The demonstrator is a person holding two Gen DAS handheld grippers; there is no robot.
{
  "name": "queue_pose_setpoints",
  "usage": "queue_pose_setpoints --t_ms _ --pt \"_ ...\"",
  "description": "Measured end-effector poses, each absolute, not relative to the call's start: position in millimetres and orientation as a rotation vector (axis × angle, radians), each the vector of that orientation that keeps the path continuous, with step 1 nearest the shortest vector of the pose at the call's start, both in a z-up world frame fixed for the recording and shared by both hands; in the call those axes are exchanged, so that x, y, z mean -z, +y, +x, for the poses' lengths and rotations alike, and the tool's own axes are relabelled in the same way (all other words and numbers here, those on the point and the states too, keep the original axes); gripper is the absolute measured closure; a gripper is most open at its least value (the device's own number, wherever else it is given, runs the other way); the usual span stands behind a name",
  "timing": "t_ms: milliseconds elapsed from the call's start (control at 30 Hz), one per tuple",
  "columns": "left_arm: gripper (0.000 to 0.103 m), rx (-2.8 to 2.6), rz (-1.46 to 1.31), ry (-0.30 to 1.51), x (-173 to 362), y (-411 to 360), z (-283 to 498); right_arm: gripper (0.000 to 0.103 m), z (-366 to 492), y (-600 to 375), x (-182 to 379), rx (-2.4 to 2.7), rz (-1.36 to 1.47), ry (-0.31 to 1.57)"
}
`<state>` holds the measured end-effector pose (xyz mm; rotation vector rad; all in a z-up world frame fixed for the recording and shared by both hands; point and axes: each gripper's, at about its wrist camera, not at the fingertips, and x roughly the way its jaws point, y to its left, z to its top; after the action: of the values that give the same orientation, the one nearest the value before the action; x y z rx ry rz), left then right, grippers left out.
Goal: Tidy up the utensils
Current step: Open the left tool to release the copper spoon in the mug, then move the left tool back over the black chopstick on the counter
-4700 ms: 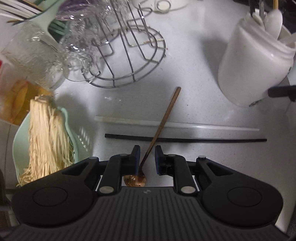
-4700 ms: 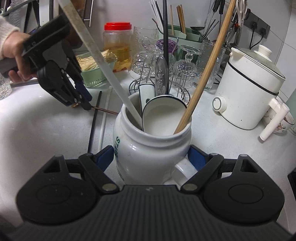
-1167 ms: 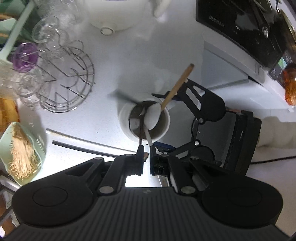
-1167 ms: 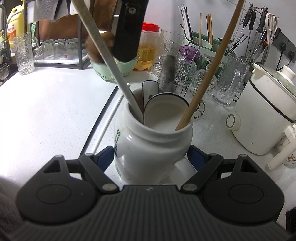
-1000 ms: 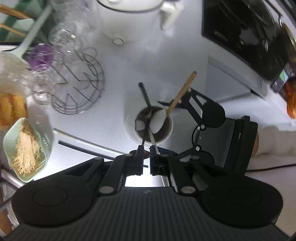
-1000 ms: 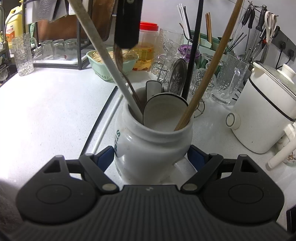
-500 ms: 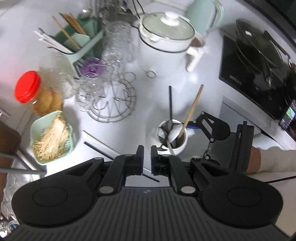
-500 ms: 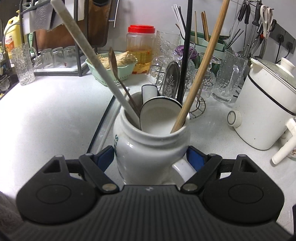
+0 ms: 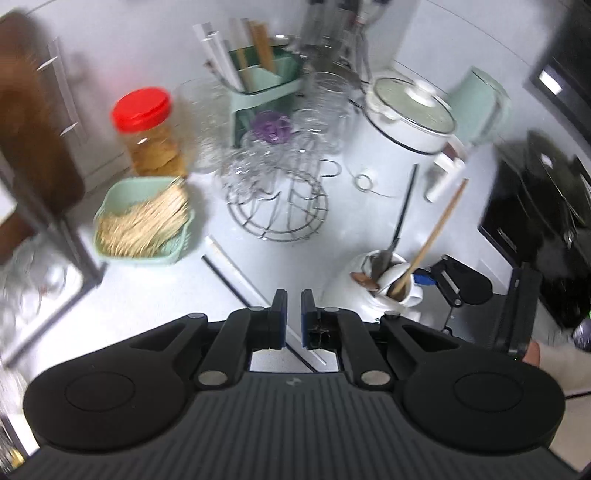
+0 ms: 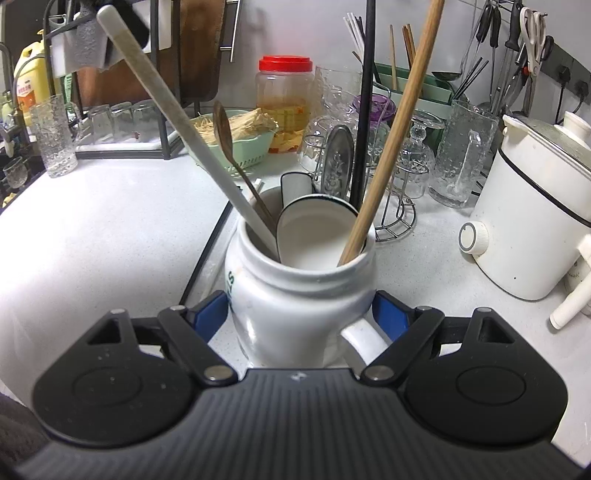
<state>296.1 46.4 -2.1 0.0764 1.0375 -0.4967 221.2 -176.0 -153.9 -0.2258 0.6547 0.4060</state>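
Between right claw (image 10: 301, 314) pads — jar (image 10: 295, 295)

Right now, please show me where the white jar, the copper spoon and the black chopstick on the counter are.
white jar (image 10: 295, 295), right wrist view, front wall.
copper spoon (image 10: 222, 129), right wrist view, bowl.
black chopstick (image 9: 236, 284), left wrist view, mid shaft.

White speckled countertop (image 10: 110, 236), brightly lit. Pale wall (image 10: 288, 26) behind, with sockets (image 10: 564, 75) at right. Hung along wall rail: scissors (image 10: 532, 26), ladles, dark-handled tools. Black metal rack (image 10: 162, 92) at left, holding brown cutting board (image 10: 199, 51); upturned glasses (image 10: 122, 114) beneath. Yellow bottle (image 10: 31, 77) at far left. Red-lidded jar (image 10: 284, 96), green basket (image 10: 243, 147) of pale strands, wire glass stand (image 9: 280, 199), white electric pot (image 10: 535, 214), black cooktop (image 9: 535, 206) at right.
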Motion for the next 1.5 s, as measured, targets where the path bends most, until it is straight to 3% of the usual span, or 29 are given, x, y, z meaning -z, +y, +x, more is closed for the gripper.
queue_pose_setpoints --t_ms 767,800,867,933,1033,1267,1400,1500 --pt "0.095 0.157 -0.217 0.931 72 69 233 0.014 226 -192 156 -0.468 -0.098 0.59" --pt "0.092 0.156 -0.217 0.932 74 70 232 0.009 226 -193 155 -0.466 -0.095 0.581" --pt "0.075 0.15 -0.207 0.936 78 71 229 0.0 226 -195 152 -0.457 -0.076 0.563" --pt "0.053 0.14 -0.194 0.922 80 72 227 0.0 227 -195 150 -0.451 -0.071 0.564" --pt "0.036 0.127 -0.183 0.911 83 75 227 0.0 226 -195 149 -0.451 -0.077 0.561" --pt "0.027 0.131 -0.153 0.899 92 72 227 0.0 218 -195 146 -0.43 -0.095 0.534" --pt "0.012 0.142 -0.14 0.897 98 64 227 0.0 212 -196 144 -0.43 -0.1 0.515" --pt "0.011 0.12 -0.132 0.907 103 59 230 0.001 210 -195 146 -0.432 -0.128 0.527"
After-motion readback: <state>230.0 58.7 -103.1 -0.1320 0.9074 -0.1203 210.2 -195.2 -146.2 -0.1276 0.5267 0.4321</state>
